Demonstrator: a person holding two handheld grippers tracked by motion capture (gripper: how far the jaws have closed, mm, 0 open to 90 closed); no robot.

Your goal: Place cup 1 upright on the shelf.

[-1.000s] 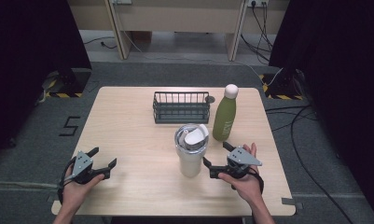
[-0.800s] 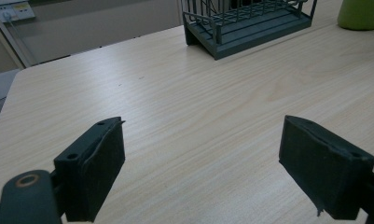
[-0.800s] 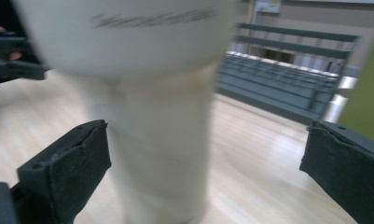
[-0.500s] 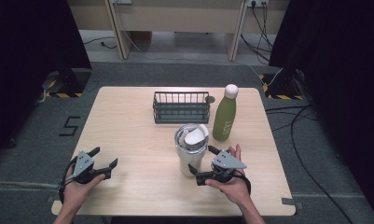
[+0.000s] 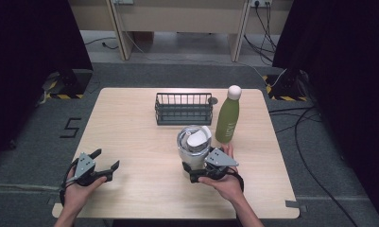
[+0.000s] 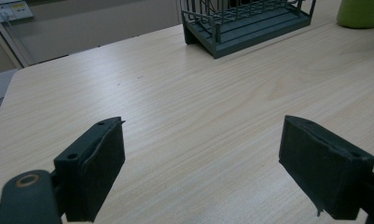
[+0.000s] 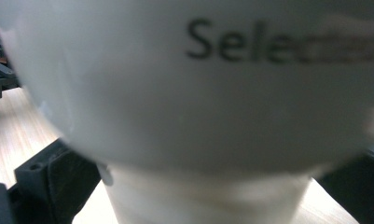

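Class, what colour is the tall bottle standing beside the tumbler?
The bottle is olive green with a pale cap, clearest in the high view.

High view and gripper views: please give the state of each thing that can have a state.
White tumbler: upright, lid on, between the right gripper's jaws.
Green bottle: upright, capped.
Wire basket: upright, empty.
Right gripper: open around the tumbler's base.
Left gripper: open, empty.
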